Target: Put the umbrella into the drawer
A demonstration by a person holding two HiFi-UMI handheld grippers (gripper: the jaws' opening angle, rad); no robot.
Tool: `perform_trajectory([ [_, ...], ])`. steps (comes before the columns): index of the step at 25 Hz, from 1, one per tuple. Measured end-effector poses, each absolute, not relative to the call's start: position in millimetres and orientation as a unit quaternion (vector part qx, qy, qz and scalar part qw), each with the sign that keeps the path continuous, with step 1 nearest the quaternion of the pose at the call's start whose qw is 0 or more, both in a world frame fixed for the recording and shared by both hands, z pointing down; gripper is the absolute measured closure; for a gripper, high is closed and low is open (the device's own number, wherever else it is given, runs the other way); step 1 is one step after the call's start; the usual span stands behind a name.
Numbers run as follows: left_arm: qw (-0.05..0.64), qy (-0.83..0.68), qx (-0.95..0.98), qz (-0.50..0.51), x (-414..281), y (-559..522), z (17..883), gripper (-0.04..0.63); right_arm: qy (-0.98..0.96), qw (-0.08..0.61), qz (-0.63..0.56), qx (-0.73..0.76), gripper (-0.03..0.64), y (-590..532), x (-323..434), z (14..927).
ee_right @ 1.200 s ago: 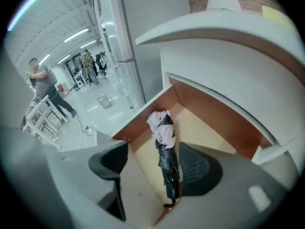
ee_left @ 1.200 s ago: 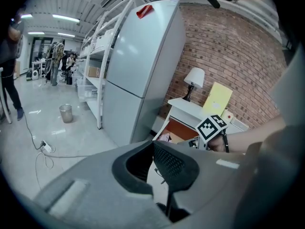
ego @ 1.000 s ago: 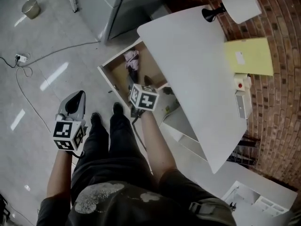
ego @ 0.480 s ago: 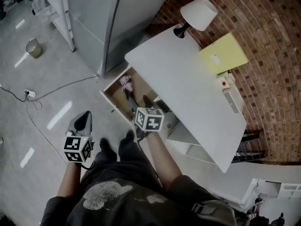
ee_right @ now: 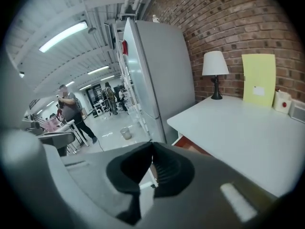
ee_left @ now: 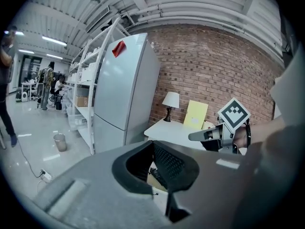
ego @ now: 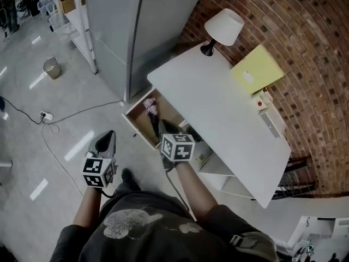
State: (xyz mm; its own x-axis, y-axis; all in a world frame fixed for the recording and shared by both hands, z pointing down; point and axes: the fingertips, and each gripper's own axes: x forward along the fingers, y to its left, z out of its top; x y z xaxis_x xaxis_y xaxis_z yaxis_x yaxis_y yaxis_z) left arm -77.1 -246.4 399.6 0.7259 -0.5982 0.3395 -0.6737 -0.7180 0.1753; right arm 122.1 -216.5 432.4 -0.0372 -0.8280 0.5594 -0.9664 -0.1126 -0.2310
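Right claw (ego: 164, 126): lifted up and off the drawer (ego: 135, 131) since the earlier frame; its jaws have just been closing and now meet on nothing, so its load looks released.
Left claw (ego: 108, 136): also raised, jaws together, empty, kept aside over the floor.
Umbrella (ego: 150, 108): lies inside the drawer, at its far end.
Drawer: pulled out from under the worktop (ego: 218, 102); shutting it likely remains.
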Motion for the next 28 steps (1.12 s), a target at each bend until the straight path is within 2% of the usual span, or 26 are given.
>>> perform_trajectory([
  [5,0.131,-0.347,0.921,0.118,-61,-223,375,0.584,-0.669,0.097,0.276,0.683,0.612,-197,131,402],
  [28,0.103,-0.373,0.915,0.111,-6,-62,338,0.584,-0.716,0.118,0.242,0.645,0.612,-29,177,370],
])
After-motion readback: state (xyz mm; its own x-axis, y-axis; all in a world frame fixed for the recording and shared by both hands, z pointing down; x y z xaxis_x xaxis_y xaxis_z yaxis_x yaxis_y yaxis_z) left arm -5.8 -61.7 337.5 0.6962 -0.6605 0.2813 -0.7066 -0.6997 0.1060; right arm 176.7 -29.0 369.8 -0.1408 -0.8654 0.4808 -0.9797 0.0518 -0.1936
